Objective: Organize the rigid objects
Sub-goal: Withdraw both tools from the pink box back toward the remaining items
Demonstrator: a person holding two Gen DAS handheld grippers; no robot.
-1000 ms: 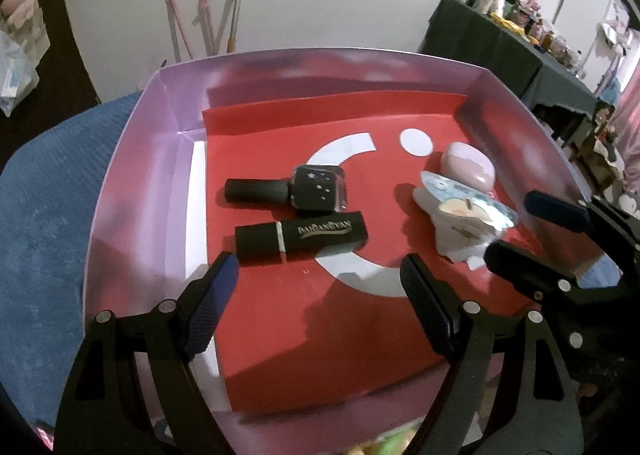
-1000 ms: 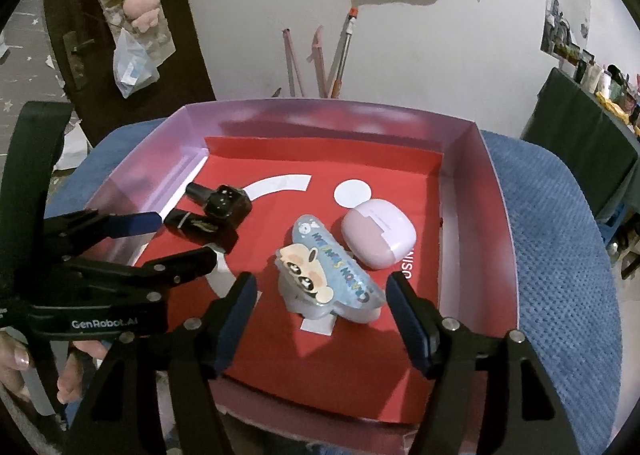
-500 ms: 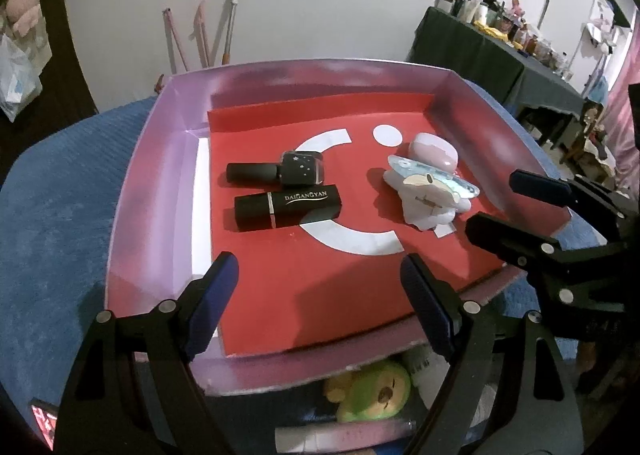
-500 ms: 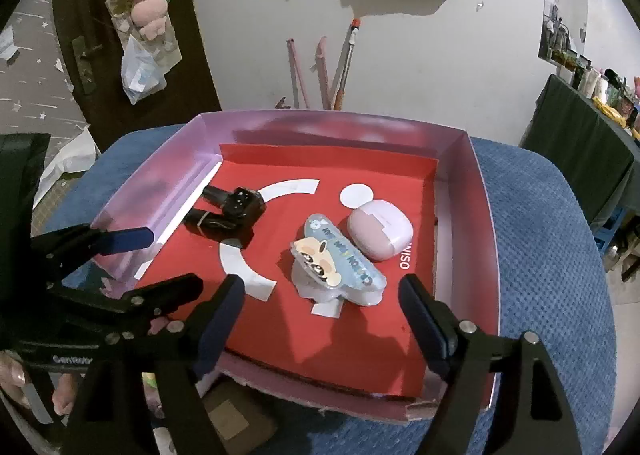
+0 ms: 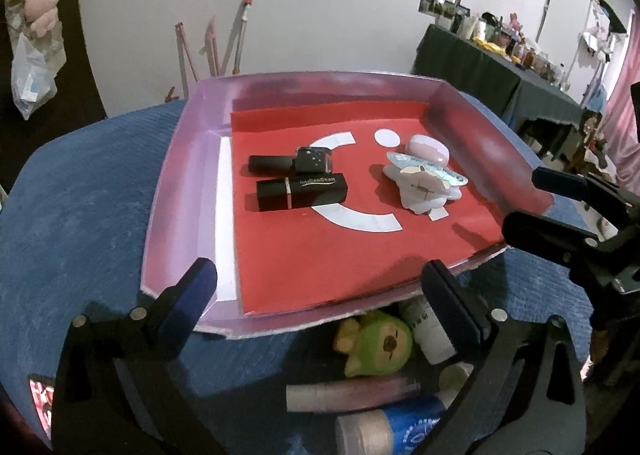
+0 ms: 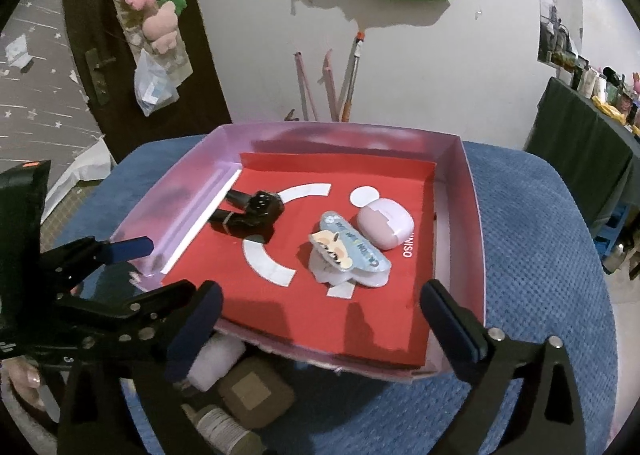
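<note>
Opening with nothing between their jaws, left claw (image 5: 320, 295) and right claw (image 6: 324, 307) hover near the tray (image 5: 180, 183), whose rim a careless reach could catch, scattering the lipstick (image 5: 302, 191)

Both wrist views angled down, sharing pink tray (image 5: 168, 191).

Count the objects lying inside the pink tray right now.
4. In the shallow pink cardboard tray: black nail polish bottle and black lipstick tube side by side at left; cartoon-printed blue case and pale pink rounded earbud case at right. None seems hidden.
</note>
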